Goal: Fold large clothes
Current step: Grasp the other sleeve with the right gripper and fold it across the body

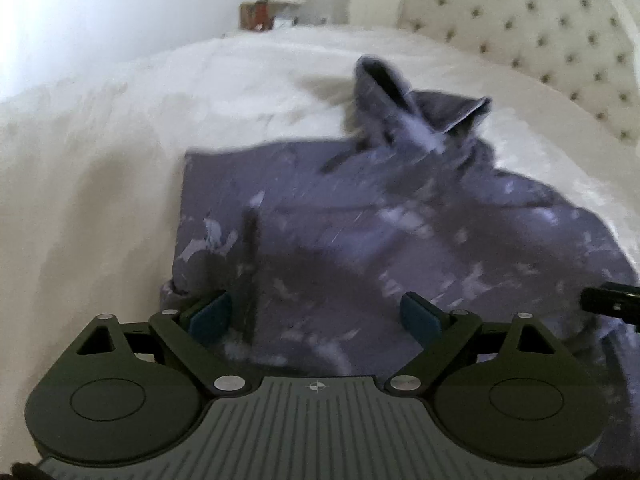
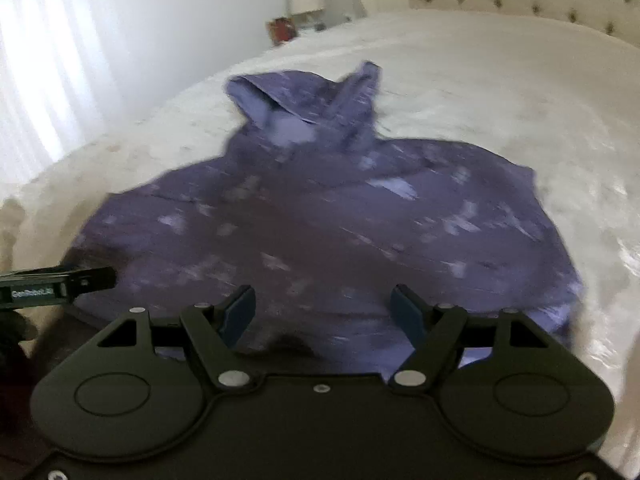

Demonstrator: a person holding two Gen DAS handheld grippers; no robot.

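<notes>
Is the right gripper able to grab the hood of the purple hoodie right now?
Probably, but not from where it is. The right gripper is open above the bottom part of the hoodie, and the hood lies at the far end. Nothing blocks the way; it would just need to move forward.

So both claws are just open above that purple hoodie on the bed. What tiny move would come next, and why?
Probably lower the left hand-held gripper to pinch the nearest hem of the purple white-flecked hooded sweatshirt. Both it and the right hand-held gripper are open and hold nothing, and the garment lies spread on the white bedspread with its hood at the far end, so a fold needs a grip first.
</notes>
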